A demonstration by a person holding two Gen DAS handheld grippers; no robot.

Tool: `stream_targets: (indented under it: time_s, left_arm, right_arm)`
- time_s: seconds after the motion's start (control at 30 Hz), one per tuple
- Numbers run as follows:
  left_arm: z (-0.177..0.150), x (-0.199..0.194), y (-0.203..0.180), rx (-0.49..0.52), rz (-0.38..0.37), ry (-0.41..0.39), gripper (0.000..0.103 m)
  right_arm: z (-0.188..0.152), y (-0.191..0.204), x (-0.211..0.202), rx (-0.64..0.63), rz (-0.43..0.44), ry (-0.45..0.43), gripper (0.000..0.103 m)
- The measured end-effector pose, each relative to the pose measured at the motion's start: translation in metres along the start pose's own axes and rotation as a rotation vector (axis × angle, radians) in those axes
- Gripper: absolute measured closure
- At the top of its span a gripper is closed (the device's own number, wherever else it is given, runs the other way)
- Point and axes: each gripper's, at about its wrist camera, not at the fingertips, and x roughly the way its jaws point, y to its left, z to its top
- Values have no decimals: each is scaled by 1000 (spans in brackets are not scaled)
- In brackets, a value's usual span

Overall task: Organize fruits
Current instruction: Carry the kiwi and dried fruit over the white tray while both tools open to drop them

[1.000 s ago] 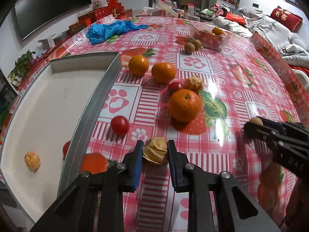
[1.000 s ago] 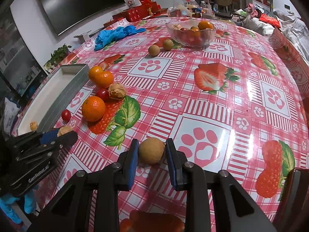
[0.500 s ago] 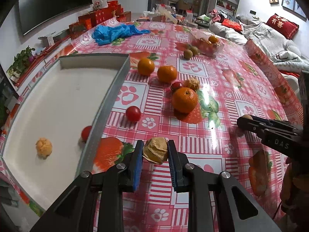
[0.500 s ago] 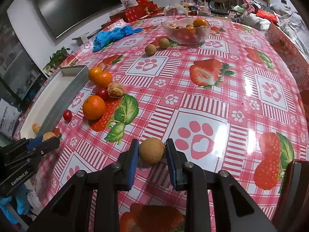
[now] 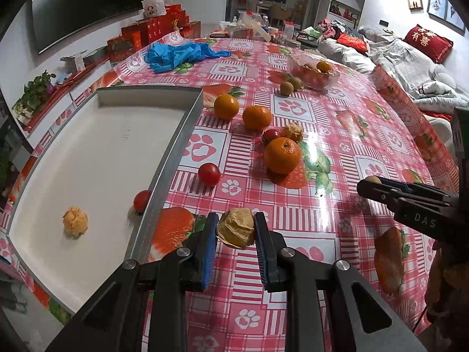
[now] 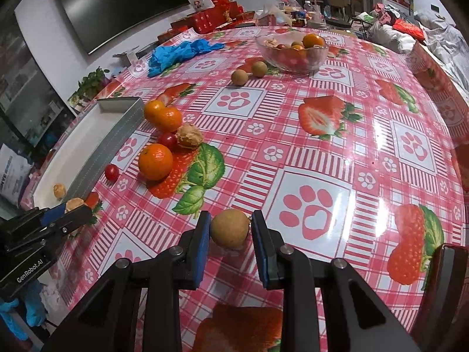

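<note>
My left gripper [image 5: 236, 230] is shut on a papery husked fruit [image 5: 236, 228], held above the red patterned tablecloth just right of the grey tray [image 5: 173, 152]. Inside the tray lie another husked fruit [image 5: 75, 221] and a cherry tomato [image 5: 142, 201]. My right gripper [image 6: 230, 228] is shut on a round brown fruit [image 6: 230, 227] over the cloth. Loose on the table are three oranges [image 5: 282, 155], [image 5: 257, 117], [image 5: 226, 106], two tomatoes [image 5: 209, 173], [image 5: 270, 135], a husked fruit [image 5: 292, 132] and two brown fruits [image 6: 239, 77], [image 6: 259, 68].
A glass bowl [image 6: 293, 51] with fruit stands at the far side. Blue gloves [image 5: 181, 54] lie at the far left beside red boxes [image 5: 152, 30]. A sofa with bedding [image 5: 410, 58] runs along the table's right edge.
The left gripper with its husked fruit has risen and drawn back, so more of the tray shows. The right gripper has held still with the brown fruit.
</note>
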Motion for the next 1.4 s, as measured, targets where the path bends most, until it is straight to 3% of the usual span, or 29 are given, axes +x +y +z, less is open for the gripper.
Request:
stream_targets:
  time_s: [0.73,1.1,1.4]
  left_arm:
    - [0,-18,15,-23,4,-37,77]
    - [12,-35,68,-96,64,-99,77]
    - [23,-42,118,-151,124,-129,77]
  right_arm:
    - [3,32,-6,-58,10,14,72]
    - [27,74,-7,-125,48,7,72]
    - [59,137,2,-220,113,3,72]
